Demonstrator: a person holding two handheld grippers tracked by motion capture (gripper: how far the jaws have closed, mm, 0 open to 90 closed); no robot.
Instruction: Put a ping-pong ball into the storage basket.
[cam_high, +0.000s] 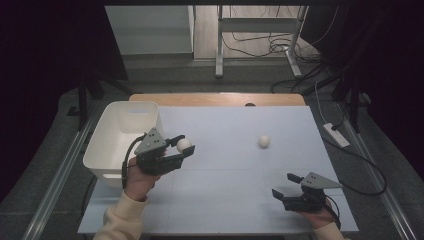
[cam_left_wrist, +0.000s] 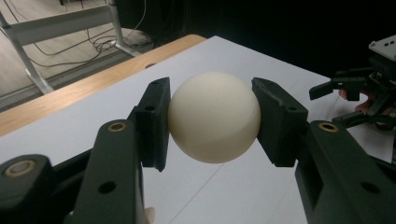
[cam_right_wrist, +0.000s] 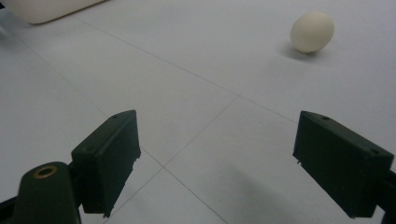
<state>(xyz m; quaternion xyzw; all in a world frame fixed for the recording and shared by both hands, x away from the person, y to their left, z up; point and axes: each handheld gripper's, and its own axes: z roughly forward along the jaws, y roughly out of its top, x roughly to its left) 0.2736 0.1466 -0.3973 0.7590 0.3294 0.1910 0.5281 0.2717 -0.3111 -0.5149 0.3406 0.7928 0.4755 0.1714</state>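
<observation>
White ball (cam_left_wrist: 214, 122) sits squeezed in your left gripper (cam_high: 181, 148), lifted off the table (cam_high: 230, 200) | white bin (cam_high: 119, 137) is just to its left, so go that way | your right gripper (cam_high: 286, 186) is open, holding nothing | second ball (cam_high: 264, 141) lies nearer that one

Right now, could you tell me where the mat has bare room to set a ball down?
The mat is bare between the left gripper and right gripper, and beyond the loose ball. It is crowded at the bin.
</observation>
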